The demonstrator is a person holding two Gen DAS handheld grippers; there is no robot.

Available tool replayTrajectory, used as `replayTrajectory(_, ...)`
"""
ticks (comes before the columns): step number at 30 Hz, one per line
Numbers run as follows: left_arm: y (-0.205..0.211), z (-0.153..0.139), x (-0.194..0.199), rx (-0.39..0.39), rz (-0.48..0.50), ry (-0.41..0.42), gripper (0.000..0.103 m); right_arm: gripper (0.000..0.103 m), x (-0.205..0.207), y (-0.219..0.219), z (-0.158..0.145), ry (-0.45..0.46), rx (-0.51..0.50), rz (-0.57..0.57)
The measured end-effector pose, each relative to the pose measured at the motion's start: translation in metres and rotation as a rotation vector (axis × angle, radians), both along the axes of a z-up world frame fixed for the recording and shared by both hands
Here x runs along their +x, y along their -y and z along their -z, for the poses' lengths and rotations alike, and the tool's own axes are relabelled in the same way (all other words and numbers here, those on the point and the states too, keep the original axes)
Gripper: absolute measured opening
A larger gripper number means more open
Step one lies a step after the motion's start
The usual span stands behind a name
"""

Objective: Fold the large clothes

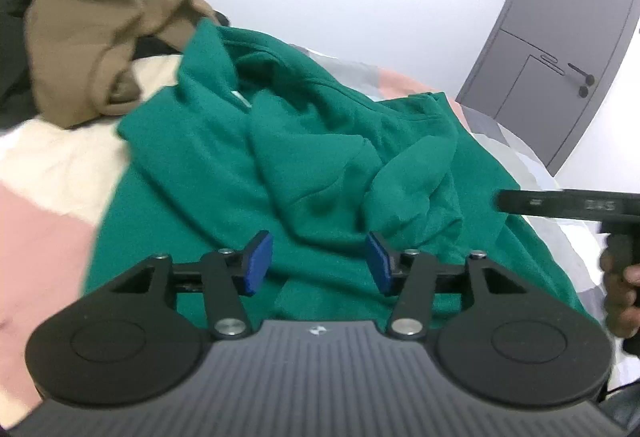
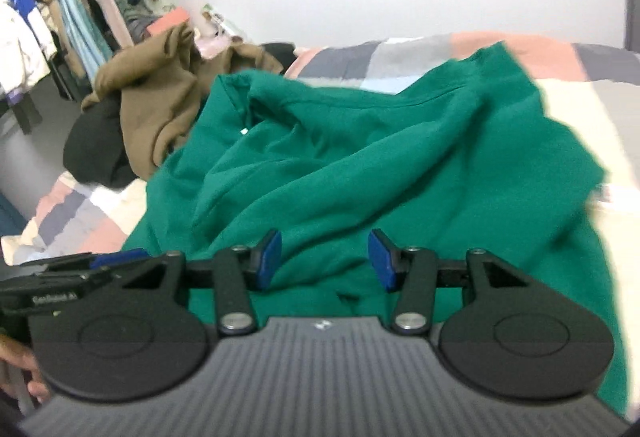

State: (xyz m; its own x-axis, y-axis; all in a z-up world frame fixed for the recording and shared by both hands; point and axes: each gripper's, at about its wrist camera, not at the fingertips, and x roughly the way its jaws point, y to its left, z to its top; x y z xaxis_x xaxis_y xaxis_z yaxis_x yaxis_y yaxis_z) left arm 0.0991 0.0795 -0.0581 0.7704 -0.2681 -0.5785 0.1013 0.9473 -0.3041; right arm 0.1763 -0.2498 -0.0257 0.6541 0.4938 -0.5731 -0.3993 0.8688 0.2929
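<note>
- My left gripper (image 1: 319,261): jaws parted a fair way, blue pads (image 1: 259,261) w/ nothing between them. No cloth pinched; they hang just above the fabric.
- My right gripper (image 2: 325,260): about the same gap, also empty, pads clear of the cloth.
- Green sweatshirt (image 1: 304,141) lies crumpled on the bed (image 1: 44,173), straight ahead of and below both sets of fingers. Its near edge runs under both tools, by the bed's near edge.
- Long axis, as best I can judge: from the near hem away toward the neck opening, which sits at the far end w/ a small white tag (image 2: 244,131) showing. So the garment points away from me, roughly in line w/ my fingers.
- Sleeves bunched on top of the body in loose folds, not laid flat. Can't tell which sleeve is which.
- Both hands sit side by side at the near end; right tool shows at the right rim of the left wrist view, left tool at the left rim of the right wrist view. Neither is clearly nearer the cloth.
- Brown garment (image 2: 160,105) is heaped beyond the green one toward the bed's far left corner, touching or just overlapping its far left edge. Keep clear of it.
- Next move, I reckon: drop onto the near hem, one pinch per side, and spread it.
</note>
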Motion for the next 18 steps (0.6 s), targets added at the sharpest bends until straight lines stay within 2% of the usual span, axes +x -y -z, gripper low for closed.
replayTrajectory(4, -0.019, -0.011, -0.029, 0.026, -0.032, -0.058, 0.060, 0.051, -0.031, 0.033, -0.017, -0.038, -0.038, 0.020)
replayTrajectory(8, -0.047, -0.019, -0.050, -0.018, -0.078, -0.113, 0.062, 0.052, -0.054, 0.075, -0.027, -0.114, -0.056, 0.054)
replayTrajectory(10, -0.064, -0.019, -0.058, -0.048, -0.111, -0.156, 0.063, 0.063, -0.063, 0.094, -0.026, -0.151, -0.059, 0.068)
replayTrajectory(12, -0.083, -0.015, -0.064, -0.090, -0.154, -0.208, 0.066, 0.078, -0.071, 0.114, -0.022, -0.200, -0.064, 0.075)
replayTrajectory(14, -0.103, -0.006, -0.065, -0.162, -0.199, -0.273, 0.068, 0.083, -0.075, 0.135, -0.014, -0.264, -0.041, 0.093)
replayTrajectory(18, -0.131, 0.018, -0.066, -0.290, -0.286, -0.381, 0.068, 0.084, -0.077, 0.167, 0.012, -0.372, 0.006, 0.155)
